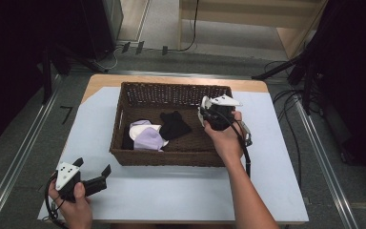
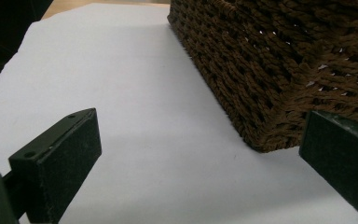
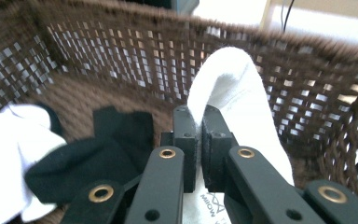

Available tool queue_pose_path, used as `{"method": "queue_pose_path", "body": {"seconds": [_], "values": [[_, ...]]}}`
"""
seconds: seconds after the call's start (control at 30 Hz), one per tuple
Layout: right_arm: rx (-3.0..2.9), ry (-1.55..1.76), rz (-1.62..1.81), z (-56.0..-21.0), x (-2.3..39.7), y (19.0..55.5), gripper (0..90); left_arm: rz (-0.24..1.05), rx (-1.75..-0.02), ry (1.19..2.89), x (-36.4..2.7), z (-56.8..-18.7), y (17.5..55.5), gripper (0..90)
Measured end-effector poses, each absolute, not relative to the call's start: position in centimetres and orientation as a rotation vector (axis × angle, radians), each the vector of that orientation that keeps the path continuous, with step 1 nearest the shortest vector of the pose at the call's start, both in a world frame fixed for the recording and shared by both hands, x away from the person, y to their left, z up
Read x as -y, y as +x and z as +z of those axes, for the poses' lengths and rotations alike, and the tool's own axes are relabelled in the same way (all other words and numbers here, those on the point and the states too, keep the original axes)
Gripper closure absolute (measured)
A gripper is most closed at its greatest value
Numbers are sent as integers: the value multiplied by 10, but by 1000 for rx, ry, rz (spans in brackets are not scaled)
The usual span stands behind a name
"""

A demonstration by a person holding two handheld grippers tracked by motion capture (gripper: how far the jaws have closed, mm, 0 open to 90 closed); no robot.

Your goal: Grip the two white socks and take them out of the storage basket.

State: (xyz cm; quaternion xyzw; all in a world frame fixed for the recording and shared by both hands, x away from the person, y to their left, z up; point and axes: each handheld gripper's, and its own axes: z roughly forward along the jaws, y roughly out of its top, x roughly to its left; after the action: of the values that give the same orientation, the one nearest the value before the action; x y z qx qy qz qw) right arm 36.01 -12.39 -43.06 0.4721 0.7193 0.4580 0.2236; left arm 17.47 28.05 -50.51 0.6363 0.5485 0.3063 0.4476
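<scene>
White sock (image 3: 233,88), soft and light, was pinched at its fold by right tongs (image 3: 199,140) inside basket (image 1: 171,93); left tongs (image 2: 200,154) were held wide open, empty.

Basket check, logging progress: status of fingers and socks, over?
Right gripper shut on white sock inside basket. Left gripper open, idle. Black sock below, clear.

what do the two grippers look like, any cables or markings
Both grippers, left and right, have black bodies, white top plates with dark dots and trailing black cables. Jaws are flat black blocks on black links with brass-coloured rivets. Forearms are bare, no sleeves.
</scene>
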Motion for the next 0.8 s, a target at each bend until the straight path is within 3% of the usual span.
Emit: {"method": "queue_pose_path", "body": {"seconds": [0.8], "values": [[-1610,1124,1455,-397,167,333,864,764,-1358,1588,-280,-505,175,0]]}}
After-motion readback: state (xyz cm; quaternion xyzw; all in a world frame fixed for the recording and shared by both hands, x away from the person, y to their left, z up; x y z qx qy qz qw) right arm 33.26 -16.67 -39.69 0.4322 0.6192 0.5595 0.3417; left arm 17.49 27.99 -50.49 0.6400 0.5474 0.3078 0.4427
